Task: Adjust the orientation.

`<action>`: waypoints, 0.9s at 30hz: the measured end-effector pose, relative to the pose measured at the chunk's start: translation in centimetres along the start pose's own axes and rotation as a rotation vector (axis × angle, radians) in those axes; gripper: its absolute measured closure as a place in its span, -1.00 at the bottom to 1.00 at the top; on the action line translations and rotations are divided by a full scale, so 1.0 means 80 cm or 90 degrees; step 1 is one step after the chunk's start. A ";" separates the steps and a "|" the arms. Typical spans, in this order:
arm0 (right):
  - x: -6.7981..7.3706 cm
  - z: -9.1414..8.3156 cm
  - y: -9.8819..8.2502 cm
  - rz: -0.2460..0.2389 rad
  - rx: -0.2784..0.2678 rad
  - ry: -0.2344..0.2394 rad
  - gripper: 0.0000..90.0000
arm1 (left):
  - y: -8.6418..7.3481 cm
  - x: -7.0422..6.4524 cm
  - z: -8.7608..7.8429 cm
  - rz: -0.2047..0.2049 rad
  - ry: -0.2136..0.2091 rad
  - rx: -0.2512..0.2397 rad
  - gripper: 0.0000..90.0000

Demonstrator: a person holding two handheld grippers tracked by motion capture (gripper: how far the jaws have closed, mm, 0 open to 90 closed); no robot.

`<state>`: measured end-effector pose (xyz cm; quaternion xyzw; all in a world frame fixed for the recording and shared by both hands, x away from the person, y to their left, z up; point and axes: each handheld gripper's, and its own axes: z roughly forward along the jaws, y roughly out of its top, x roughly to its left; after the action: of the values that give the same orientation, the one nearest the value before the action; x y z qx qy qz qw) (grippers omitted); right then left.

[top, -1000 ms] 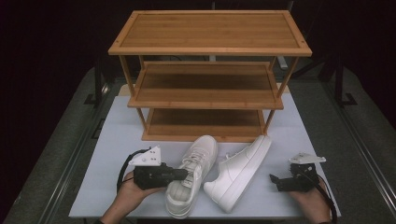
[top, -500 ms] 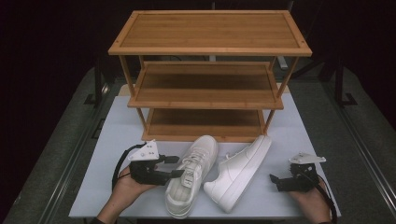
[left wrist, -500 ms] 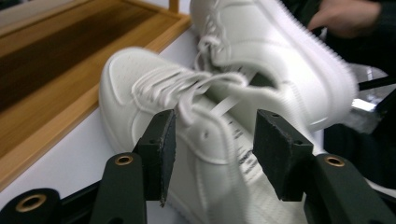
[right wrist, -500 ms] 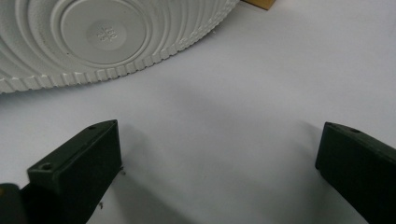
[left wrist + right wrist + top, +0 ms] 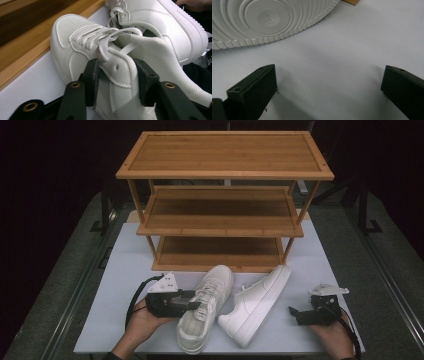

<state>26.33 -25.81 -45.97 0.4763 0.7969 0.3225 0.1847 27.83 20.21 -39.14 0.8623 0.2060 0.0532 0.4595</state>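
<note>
Two white sneakers lie on the white table in front of a wooden rack. The left shoe (image 5: 206,317) (image 5: 75,42) stands upright, toe toward the rack. My left gripper (image 5: 197,306) (image 5: 116,72) comes at it from the left. Its jaws have just been closing, and its pads now press on the shoe's side wall beside the laces, one outside and one inside the opening. The right shoe (image 5: 256,304) is tipped on its side, and its ribbed sole (image 5: 267,17) faces my right gripper (image 5: 292,312) (image 5: 329,80). That gripper rests open on the table with nothing between its jaws.
The three-shelf wooden rack (image 5: 225,152) stands at the back of the table (image 5: 125,265), its lowest shelf just behind the shoes' toes. Bare tabletop lies left of the left hand and around the right gripper. Dark floor surrounds the table.
The left gripper has tilted so its grey plate faces up, and its jaws have opened and then settled over the left shoe's side wall. The right gripper and both shoes have stayed put.
</note>
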 end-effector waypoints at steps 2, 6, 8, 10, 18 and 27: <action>0.000 0.000 0.000 0.000 0.000 0.000 -1.00 | 0.001 -0.001 -0.002 0.002 0.006 0.002 0.50; 0.000 0.000 0.000 0.000 0.000 0.000 -1.00 | 0.003 -0.004 -0.005 0.010 0.041 0.009 0.73; 0.000 0.000 0.000 0.000 0.000 0.000 -1.00 | 0.004 -0.004 -0.006 0.015 0.055 0.011 0.82; 0.000 0.000 0.000 0.000 0.000 0.000 -1.00 | 0.004 -0.003 -0.006 0.015 0.066 0.011 0.85; 0.000 0.000 0.000 0.000 0.000 0.000 -1.00 | 0.004 0.002 -0.015 0.006 0.083 -0.005 0.88; 0.000 0.000 0.000 0.000 0.000 0.000 -1.00 | -0.004 0.011 -0.042 -0.010 0.114 -0.025 0.88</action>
<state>26.33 -25.82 -45.97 0.4764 0.7966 0.3229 0.1847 27.58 23.30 -37.55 0.8432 0.2518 0.1308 0.4565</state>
